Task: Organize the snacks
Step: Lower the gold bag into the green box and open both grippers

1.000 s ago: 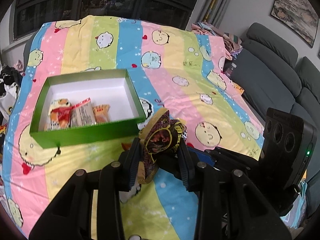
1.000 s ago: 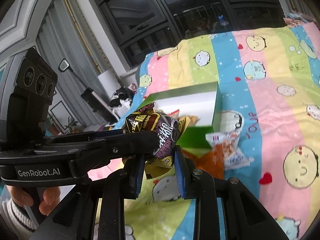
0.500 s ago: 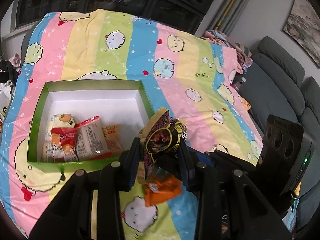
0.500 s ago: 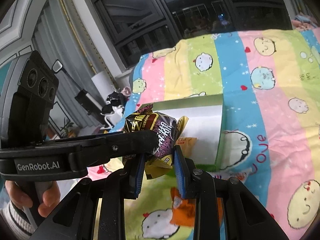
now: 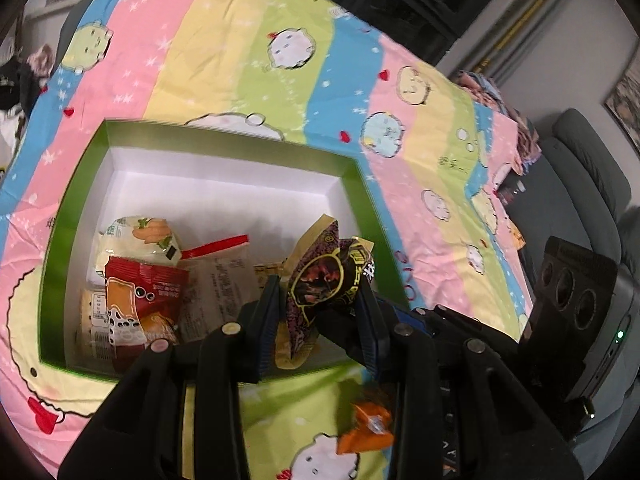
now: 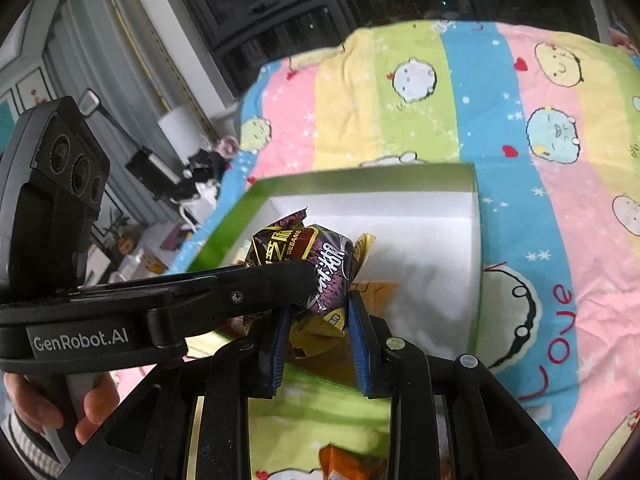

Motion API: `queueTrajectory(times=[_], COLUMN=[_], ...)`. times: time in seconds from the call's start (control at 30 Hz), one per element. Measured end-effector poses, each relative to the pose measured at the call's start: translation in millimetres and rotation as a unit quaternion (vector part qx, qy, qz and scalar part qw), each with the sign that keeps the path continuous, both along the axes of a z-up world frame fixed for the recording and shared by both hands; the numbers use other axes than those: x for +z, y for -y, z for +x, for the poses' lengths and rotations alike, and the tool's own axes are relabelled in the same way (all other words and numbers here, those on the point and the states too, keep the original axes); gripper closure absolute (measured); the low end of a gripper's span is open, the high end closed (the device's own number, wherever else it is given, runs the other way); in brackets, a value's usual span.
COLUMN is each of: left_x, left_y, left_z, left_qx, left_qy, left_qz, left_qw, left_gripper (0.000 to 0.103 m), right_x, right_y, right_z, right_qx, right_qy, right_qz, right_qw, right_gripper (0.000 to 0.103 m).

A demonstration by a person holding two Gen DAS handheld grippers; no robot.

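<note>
Purple-and-gold foil snack packet (image 5: 326,276), crinkled, pinched from both sides at once: left gripper (image 5: 318,320) has its fingers clamped on the packet's middle, and the right gripper (image 6: 318,316) has its fingers closed on the lower crimped end. Packet hangs just above the near right corner of the green box (image 5: 360,184), over the rim, not yet lying inside.

Nearest, outside the box's front wall: an orange packet (image 5: 366,428) lying loose on the striped bedspread (image 5: 240,40).

Inside the box, left half: a red packet (image 5: 140,296) on top of a pale printed one (image 5: 224,280), with a cream packet showing carrots (image 5: 136,240) behind them. Back half of the box floor bare and white.

Judgement on handling: light, soft, air-puffed foil; slick surface, contents likely brittle. Best held at a crimped seam with mild squeeze. Two holds look redundant; one should let go before lowering.
</note>
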State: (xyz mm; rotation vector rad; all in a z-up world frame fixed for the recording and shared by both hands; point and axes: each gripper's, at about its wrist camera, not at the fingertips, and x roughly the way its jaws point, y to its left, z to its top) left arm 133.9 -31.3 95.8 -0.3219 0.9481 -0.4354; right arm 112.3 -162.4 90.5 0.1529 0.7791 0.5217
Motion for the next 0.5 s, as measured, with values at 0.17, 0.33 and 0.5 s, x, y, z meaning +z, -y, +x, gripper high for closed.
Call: queueTrajectory(times=[0.17,0.33,0.5], left_x=[-20.0,-28.2,-32.5], left_y=[-6.9,-9.9,-8.3], left_z=[13.3,19.2,21.8], left_qx=[0.015,0.021,0.023], left_qy=[-0.022,-0.027,-0.022], left_qz=[0.000,0.008,0.023], left_qw=[0.9996,0.9994,0.9992], left_gripper=[0.067,0.067,0.067], right_x=[-14.7,-25.2,-31.7], right_y=[-12.6,-19.4,-20.6], right_z=[16.0,26.7,33.0], right_qx=[0.002,0.005,0.004], right_qy=[-0.021,-0.037,-0.048], right_qz=[-0.032,-0.048,-0.045], right_qw=[0.999,0.998,0.998], right_gripper=[0.073,0.073,0.073])
